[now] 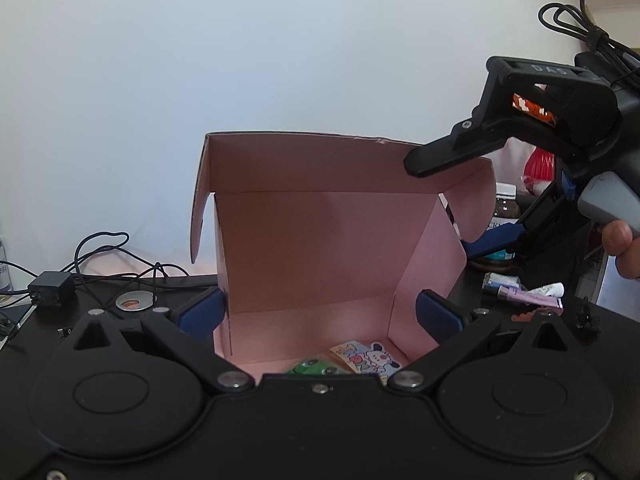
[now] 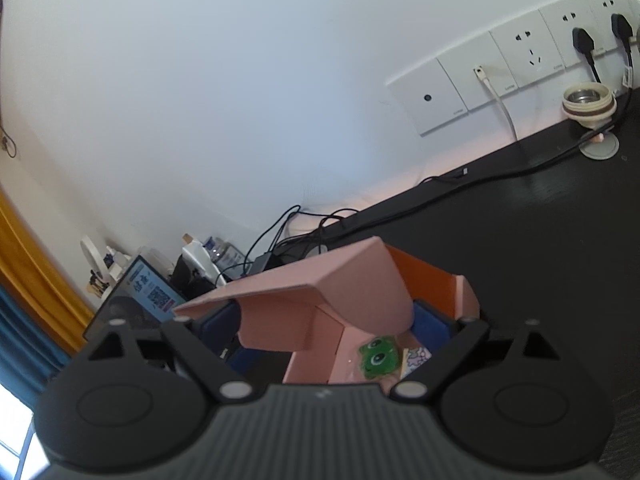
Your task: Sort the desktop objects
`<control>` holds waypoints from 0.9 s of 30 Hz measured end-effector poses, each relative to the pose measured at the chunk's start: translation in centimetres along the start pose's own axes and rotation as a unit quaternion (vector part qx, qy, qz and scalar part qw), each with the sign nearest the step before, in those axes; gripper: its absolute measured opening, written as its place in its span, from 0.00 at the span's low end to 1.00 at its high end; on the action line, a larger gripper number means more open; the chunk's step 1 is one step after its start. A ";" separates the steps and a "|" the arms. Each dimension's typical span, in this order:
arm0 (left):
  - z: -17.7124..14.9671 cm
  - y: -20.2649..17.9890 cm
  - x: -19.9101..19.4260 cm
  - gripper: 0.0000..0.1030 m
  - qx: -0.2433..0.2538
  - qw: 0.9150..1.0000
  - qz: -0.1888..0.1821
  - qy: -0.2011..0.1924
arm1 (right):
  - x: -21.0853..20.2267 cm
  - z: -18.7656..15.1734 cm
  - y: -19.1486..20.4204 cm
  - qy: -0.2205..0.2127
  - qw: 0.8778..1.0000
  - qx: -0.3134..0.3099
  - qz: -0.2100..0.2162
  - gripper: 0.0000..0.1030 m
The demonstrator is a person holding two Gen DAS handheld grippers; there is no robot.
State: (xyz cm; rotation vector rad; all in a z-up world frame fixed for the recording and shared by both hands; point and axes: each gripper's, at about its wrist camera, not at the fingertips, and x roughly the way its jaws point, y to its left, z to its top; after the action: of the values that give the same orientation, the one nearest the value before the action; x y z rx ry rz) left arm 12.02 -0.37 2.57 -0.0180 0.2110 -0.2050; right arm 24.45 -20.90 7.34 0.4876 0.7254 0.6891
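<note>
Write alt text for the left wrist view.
An open pink cardboard box stands on a black desk, its lid flap upright, with a green frog-faced packet and a cartoon dog sticker card inside. The left gripper spreads its blue pads at the box's sides, and the right gripper reaches in open from the upper right.

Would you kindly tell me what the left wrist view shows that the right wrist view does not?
Only the left wrist view shows the right claw from outside, open around the box's side flap, plus small tubes on the desk. Only the right wrist view shows wall sockets and a lit screen. Both show the pink box, with the green frog item and cartoon card inside.
</note>
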 end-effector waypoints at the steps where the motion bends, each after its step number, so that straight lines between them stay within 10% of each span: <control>1: -0.1 0.0 0.1 1.00 0.000 1.000 0.000 0.004 | 0.1 -0.1 -0.1 0.001 1.000 0.000 -0.002 0.89; 15: -1.2 0.1 -0.2 1.00 -0.019 0.998 -0.010 0.067 | -0.1 -1.8 -1.0 -0.008 0.999 -0.021 -0.046 0.89; 27: 0.4 2.2 -6.2 1.00 -0.012 0.998 0.056 -0.024 | -5.4 -2.0 3.1 -0.071 0.987 -0.134 -0.060 0.89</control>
State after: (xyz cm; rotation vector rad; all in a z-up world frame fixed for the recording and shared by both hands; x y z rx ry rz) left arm 6.59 3.03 4.18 -0.0357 0.1668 -0.0900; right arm 18.74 -22.36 10.25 0.2407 0.5146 0.6213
